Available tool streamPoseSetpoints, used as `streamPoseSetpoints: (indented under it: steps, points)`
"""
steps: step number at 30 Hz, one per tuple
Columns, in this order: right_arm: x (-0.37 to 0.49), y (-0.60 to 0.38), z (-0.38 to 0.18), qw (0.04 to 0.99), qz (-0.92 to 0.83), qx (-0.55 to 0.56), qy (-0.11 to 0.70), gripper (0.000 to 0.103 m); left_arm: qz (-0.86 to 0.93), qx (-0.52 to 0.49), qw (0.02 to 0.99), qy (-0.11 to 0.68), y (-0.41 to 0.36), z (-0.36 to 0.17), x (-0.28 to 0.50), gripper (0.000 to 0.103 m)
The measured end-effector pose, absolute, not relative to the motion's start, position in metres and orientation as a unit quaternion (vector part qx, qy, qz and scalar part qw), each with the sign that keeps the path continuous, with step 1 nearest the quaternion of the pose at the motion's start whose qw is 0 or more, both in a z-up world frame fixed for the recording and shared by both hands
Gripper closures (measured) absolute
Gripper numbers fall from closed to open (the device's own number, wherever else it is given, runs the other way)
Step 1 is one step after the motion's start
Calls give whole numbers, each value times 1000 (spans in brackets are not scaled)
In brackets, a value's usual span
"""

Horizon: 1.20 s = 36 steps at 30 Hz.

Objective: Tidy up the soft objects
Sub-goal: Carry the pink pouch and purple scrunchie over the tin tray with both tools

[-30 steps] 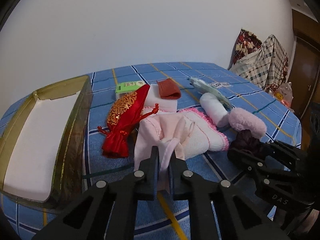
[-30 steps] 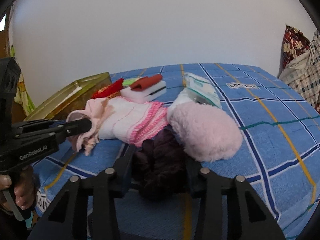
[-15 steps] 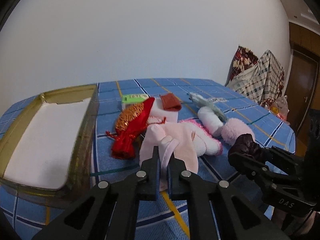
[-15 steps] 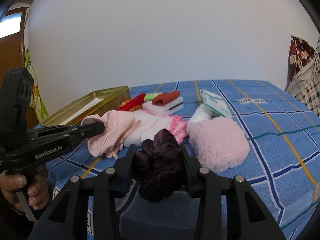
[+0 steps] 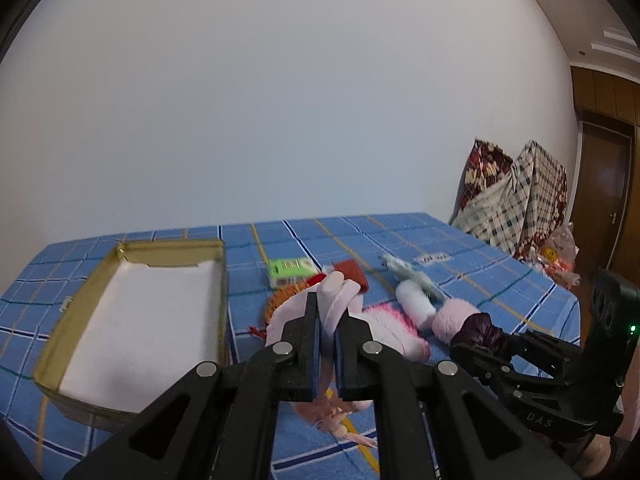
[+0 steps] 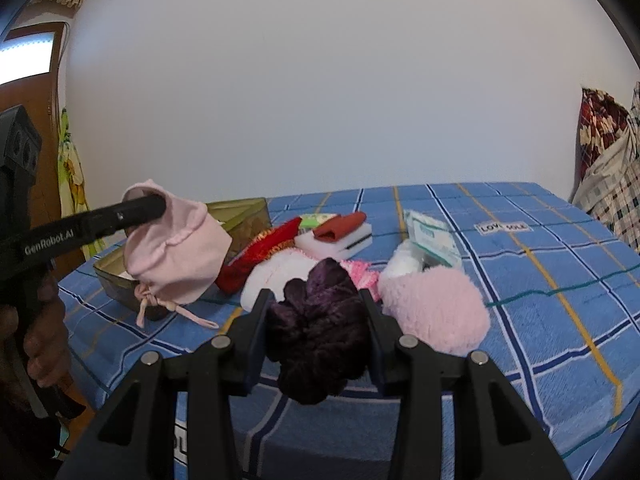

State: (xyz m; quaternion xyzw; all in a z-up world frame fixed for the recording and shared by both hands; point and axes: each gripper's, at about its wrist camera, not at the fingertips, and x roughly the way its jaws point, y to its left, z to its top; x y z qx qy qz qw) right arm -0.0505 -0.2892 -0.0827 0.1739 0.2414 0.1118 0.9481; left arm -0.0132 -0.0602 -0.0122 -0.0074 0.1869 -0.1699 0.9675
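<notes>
Gold box [image 5: 222, 280] white-lined, pink pouch [image 6: 176, 258] lifted beside it

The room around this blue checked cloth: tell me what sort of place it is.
Probably a bedroom in a home. The blue checked cloth looks like a bedsheet, patterned pillows are stacked against the white wall, and a wooden door stands at the right.

You are facing a plain white wall [image 5: 280, 100] that is filling most of both views. A blue checked cloth with yellow and dark lines [image 6: 540, 240] is covering the surface below it. To your right, plaid and floral fabric bundles [image 5: 516, 204] are leaning beside a dark wooden door [image 5: 604, 184]. To your left, daylight is showing above brown wooden panelling [image 6: 36, 80].
</notes>
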Motion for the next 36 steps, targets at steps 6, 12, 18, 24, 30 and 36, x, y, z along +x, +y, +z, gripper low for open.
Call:
streamPoseSetpoints:
  steps: [6, 12, 18, 24, 30, 36]
  points:
    - [-49, -287, -69, 950, 123, 172, 229, 61, -161, -10, 973, 165, -47, 2, -18, 97]
    - [-41, -282, -53, 951, 141, 166, 221, 61, -145, -5, 977, 157, -36, 4, -20, 97]
    - [-19, -269, -27, 953, 168, 143, 209, 61, -126, 15, 980, 154, -27, 5, -14, 97]
    - [11, -247, -5, 949, 206, 119, 208, 61, -99, 34, 983, 149, -10, 12, 2, 97]
    - [48, -226, 14, 939, 240, 117, 216, 61, -73, 40, 983, 162, 12, 14, 27, 97]
    - [85, -207, 22, 929, 260, 123, 234, 61, -47, 34, 982, 180, 38, 17, 56, 97]
